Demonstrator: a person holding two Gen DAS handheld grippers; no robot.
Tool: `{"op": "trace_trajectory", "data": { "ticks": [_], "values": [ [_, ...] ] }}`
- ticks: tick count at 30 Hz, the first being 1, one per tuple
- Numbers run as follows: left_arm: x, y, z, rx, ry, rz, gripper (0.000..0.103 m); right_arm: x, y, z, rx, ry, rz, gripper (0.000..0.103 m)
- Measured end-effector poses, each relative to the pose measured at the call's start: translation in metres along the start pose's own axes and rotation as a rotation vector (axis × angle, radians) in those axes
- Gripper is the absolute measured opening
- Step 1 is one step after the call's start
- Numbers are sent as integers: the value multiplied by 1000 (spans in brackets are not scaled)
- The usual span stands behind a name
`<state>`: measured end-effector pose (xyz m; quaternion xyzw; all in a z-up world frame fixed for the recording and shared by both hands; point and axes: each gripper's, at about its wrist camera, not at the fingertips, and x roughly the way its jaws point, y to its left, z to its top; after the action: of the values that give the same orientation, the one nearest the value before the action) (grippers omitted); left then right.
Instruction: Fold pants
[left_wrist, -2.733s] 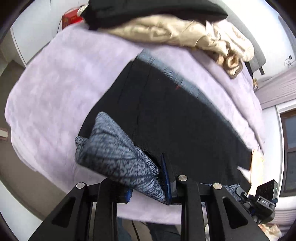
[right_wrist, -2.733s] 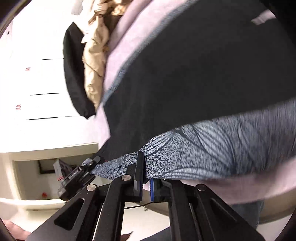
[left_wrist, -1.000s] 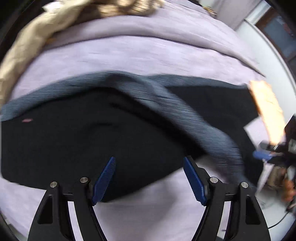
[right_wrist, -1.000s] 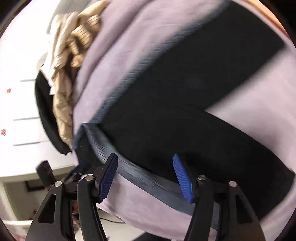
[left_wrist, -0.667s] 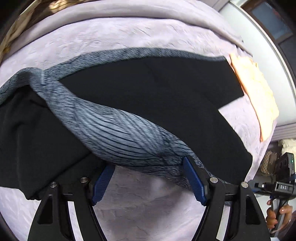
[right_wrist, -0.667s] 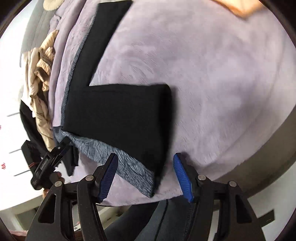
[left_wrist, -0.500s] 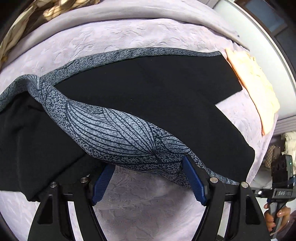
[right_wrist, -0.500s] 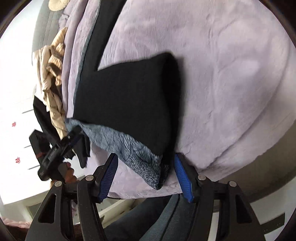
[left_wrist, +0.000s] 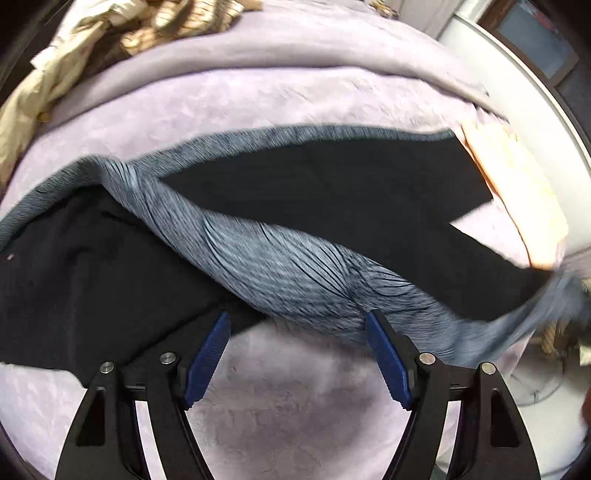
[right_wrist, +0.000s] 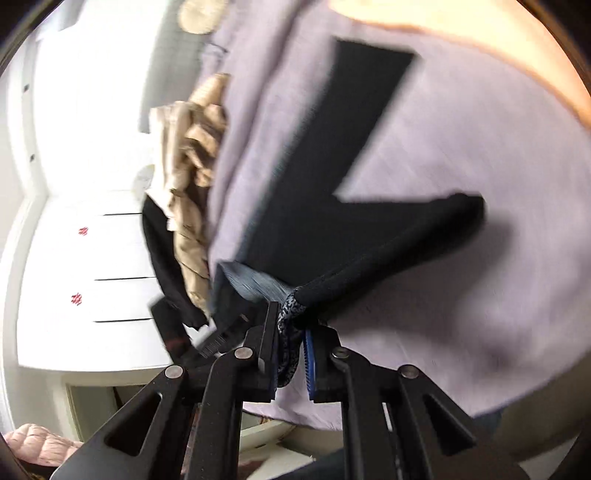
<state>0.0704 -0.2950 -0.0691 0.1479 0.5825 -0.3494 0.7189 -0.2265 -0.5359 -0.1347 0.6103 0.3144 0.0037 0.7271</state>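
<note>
Black pants (left_wrist: 332, 192) with a grey-blue leaf-patterned lining (left_wrist: 280, 266) lie partly folded on a lilac bedspread (left_wrist: 295, 406). My left gripper (left_wrist: 297, 332) points steeply down over the near edge of the patterned band. It is open, its blue pads (left_wrist: 207, 354) wide apart and pinching nothing. In the right wrist view, my right gripper (right_wrist: 290, 332) is closing, with the patterned corner of the pants (right_wrist: 291, 310) bunched between its pads. From there the black leg (right_wrist: 406, 236) stretches away, raised off the bedspread (right_wrist: 461, 277).
A heap of beige clothes (left_wrist: 110, 33) lies at the far side of the bed, with a dark garment (right_wrist: 162, 258) beside it. A peach cloth (left_wrist: 517, 192) sits at the bed's right edge. White drawers (right_wrist: 74, 258) stand beyond the bed.
My right gripper went from open around the pants' corner to pinched on it, and has pulled that corner up and back. The left gripper stays open and has drifted a little.
</note>
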Motion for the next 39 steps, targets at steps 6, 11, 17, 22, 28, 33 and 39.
{"op": "trace_trajectory", "data": {
  "ticks": [6, 11, 17, 22, 28, 33, 39],
  "values": [
    [-15, 10, 27, -115, -66, 77, 76, 9, 22, 117, -46, -64, 20, 12],
    [3, 16, 78, -184, -110, 169, 76, 74, 10, 197, -107, 51, -204, 21],
    [-21, 45, 115, -304, -222, 254, 76, 55, -11, 217, -140, 47, -353, 56],
    [9, 60, 93, -287, -71, 318, 76, 16, -39, 190, 8, 23, -316, 59],
    [53, 61, 69, -298, 30, 337, 77, 30, -71, 164, 92, 32, -229, 48],
    [70, 71, 68, -317, 74, 295, 77, 61, -76, 168, 171, 74, -102, 48],
    [41, 72, 72, -170, 59, 233, 77, 51, -42, 181, 169, 62, -37, 10]
  ]
}}
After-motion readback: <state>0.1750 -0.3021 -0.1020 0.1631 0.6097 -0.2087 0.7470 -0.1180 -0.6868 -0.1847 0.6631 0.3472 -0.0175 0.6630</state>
